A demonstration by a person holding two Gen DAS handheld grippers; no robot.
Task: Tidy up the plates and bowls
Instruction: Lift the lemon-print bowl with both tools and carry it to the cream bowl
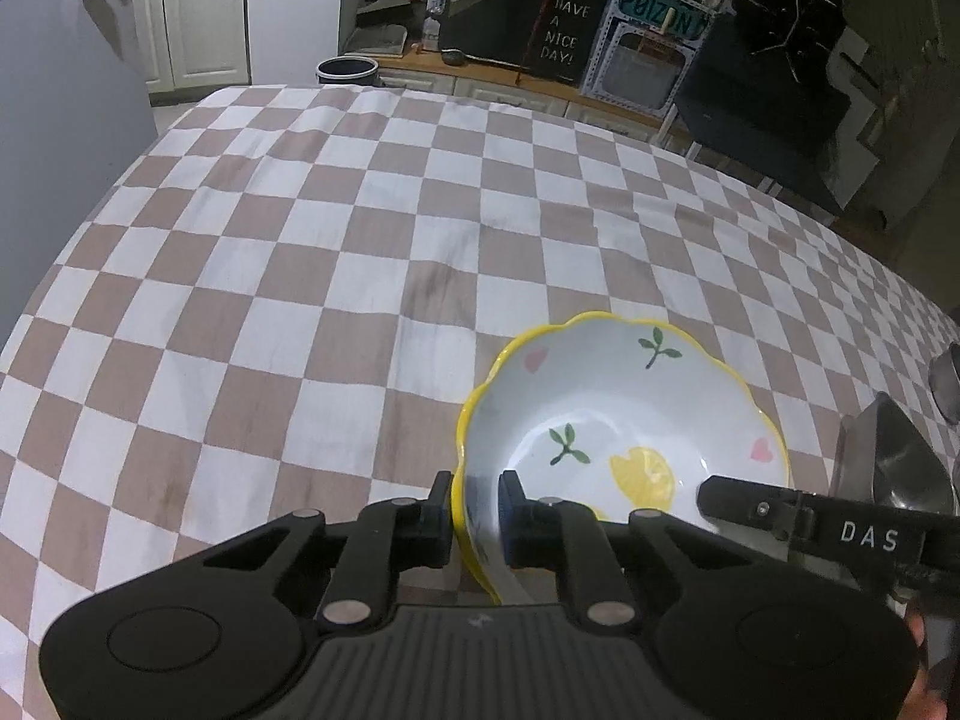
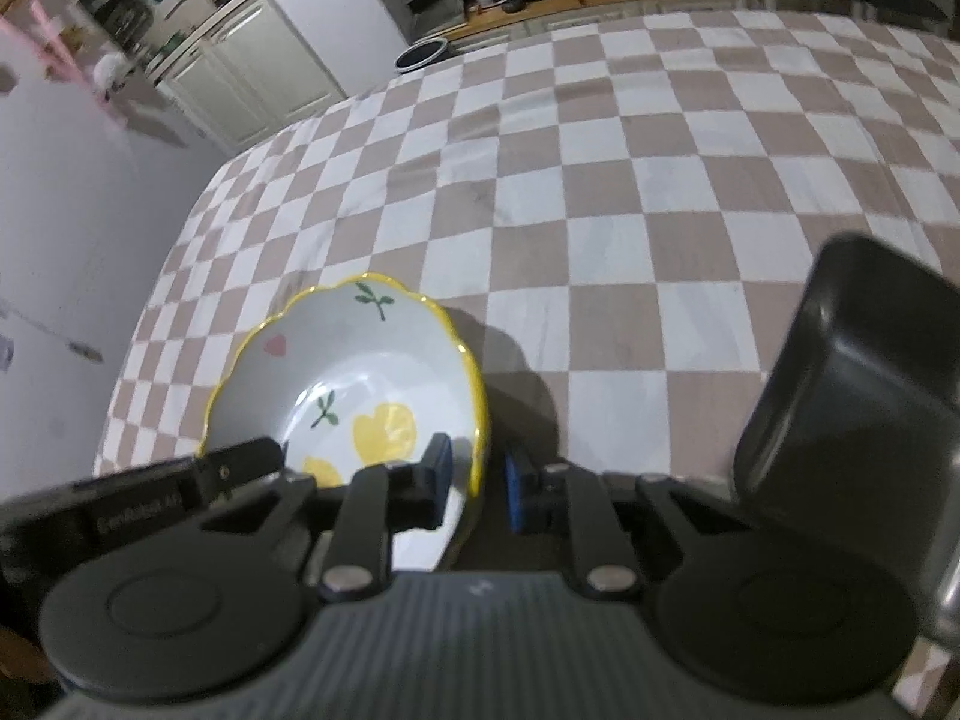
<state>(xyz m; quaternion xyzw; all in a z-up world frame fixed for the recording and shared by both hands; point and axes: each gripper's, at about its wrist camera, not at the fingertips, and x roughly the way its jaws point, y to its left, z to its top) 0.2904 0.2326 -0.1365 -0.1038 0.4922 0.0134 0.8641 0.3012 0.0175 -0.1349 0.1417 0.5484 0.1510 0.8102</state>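
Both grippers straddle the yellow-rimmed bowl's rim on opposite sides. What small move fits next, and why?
Probably a short, level lift with both hands together. The left gripper and right gripper each have one finger inside and one outside the bowl, jaws narrowed onto its wall, and it sits on the checkered cloth.

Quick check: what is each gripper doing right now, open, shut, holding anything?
Left gripper: shut on the left rim of the yellow-rimmed bowl, one finger inside, one outside.
Right gripper: shut on the bowl's right rim, the same way.
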